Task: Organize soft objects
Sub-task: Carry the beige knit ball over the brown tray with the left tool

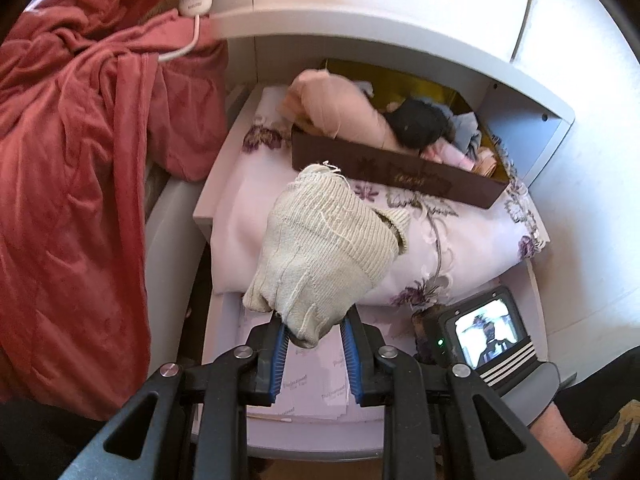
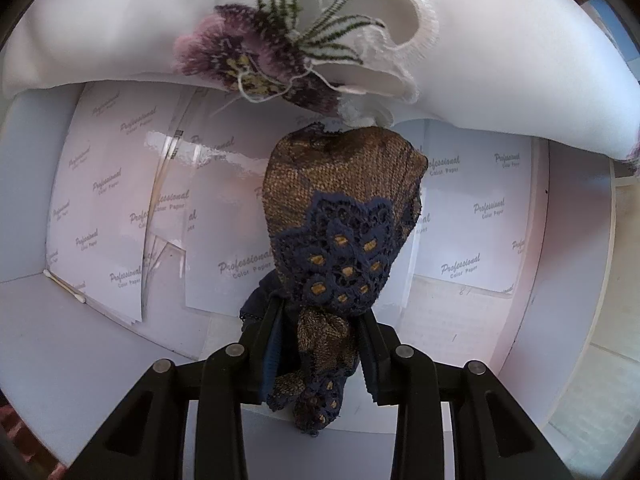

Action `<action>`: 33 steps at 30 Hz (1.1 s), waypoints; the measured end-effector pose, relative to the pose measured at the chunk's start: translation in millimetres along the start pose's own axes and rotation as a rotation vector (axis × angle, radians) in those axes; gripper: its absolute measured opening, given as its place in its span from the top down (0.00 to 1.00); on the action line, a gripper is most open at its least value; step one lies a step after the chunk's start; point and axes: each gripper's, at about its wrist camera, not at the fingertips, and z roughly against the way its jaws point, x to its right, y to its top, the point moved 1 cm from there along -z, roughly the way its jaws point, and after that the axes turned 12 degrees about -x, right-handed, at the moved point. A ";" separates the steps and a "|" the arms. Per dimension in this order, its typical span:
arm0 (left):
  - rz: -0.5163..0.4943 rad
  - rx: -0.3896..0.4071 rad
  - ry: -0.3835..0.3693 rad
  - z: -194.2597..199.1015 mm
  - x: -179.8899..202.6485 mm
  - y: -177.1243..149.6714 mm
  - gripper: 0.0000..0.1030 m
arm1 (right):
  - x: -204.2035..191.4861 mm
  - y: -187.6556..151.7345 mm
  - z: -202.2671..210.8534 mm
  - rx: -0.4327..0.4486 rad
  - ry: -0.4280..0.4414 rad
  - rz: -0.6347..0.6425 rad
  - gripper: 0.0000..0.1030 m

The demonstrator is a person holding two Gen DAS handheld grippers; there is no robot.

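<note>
The scene is an open white drawer [image 1: 538,292] of a white cabinet, its bottom lined with sheets of white paper [image 2: 108,200] printed "Professional Color Paper". A folded pale cloth with embroidered purple flowers [image 1: 460,236] lies across the middle of the drawer, and a brown cardboard box [image 1: 400,176] rests on the cloth toward the drawer's back edge, filled with rolled soft items in peach, black, grey and pink. A cotton swab [image 2: 64,286] lies at the drawer's front left corner. A red quilted blanket [image 1: 72,184] hangs beside the drawer's left side, with a white plug and cord [image 1: 194,2] on it.

The left gripper [image 1: 314,338] is clamped on the lower end of a cream knitted sock [image 1: 320,248], which hangs above the flowered cloth. The right gripper [image 2: 320,320], pointing down over the paper-lined front part of the drawer, has a brown mesh garment with navy lace [image 2: 344,220] between its pads; its jaws are opening, though the fabric still looks pinched there.
</note>
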 end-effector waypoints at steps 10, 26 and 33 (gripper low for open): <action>-0.030 0.076 0.007 22.9 8.6 2.7 0.76 | 3.3 -8.5 15.0 0.009 -0.009 0.014 0.66; -0.118 0.156 -0.022 47.9 34.4 28.2 0.76 | 8.0 -13.8 27.6 0.013 0.000 0.010 0.67; -0.146 0.170 -0.046 50.0 50.5 56.7 0.76 | 12.3 -14.3 29.5 0.013 0.011 0.004 0.67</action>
